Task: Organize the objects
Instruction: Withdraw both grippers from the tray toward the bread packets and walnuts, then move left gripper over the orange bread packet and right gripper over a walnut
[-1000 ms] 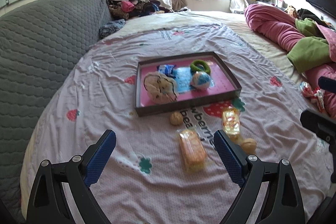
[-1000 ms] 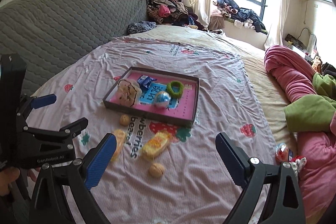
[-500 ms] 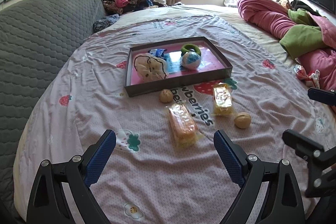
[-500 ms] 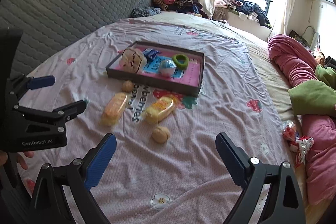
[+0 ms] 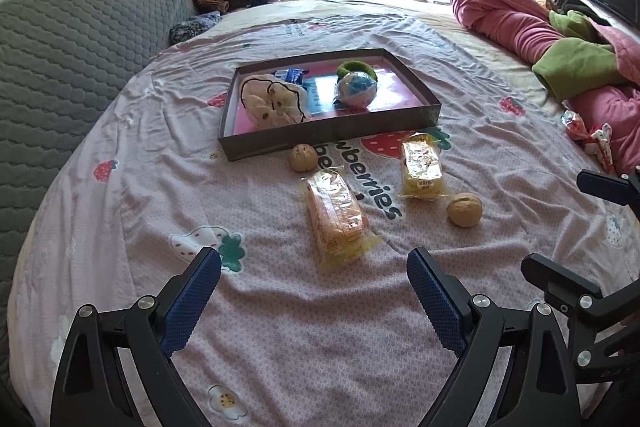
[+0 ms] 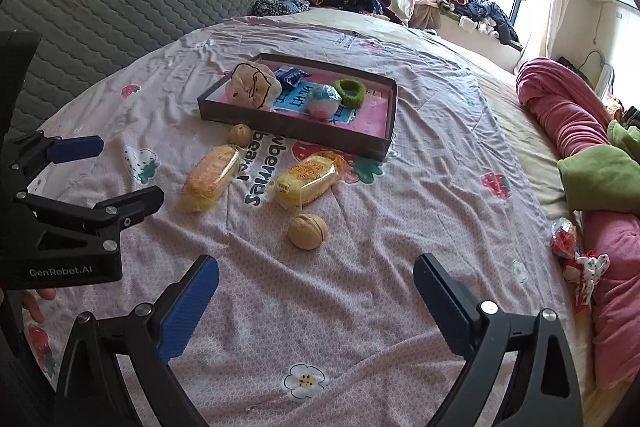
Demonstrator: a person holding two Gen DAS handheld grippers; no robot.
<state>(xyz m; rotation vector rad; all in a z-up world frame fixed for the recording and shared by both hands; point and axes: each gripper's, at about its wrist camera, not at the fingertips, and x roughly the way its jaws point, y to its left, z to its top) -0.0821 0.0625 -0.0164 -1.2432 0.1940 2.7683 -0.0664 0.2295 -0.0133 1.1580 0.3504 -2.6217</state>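
Left tool (image 5: 314,279) and right tool (image 6: 316,281) hover released and empty-handed above a bed's lilac strawberry-print sheet (image 5: 120,211).

A shallow dark cardboard tray with pink floor (image 5: 332,137) holds a cream plush toy (image 5: 272,101), a blue-pink ball (image 5: 355,90) and a green ring (image 6: 350,91). Just in front lie an orange cracker packet (image 5: 336,217), a yellow snack packet (image 5: 422,165) and two tan walnuts (image 5: 464,209) (image 5: 303,157).
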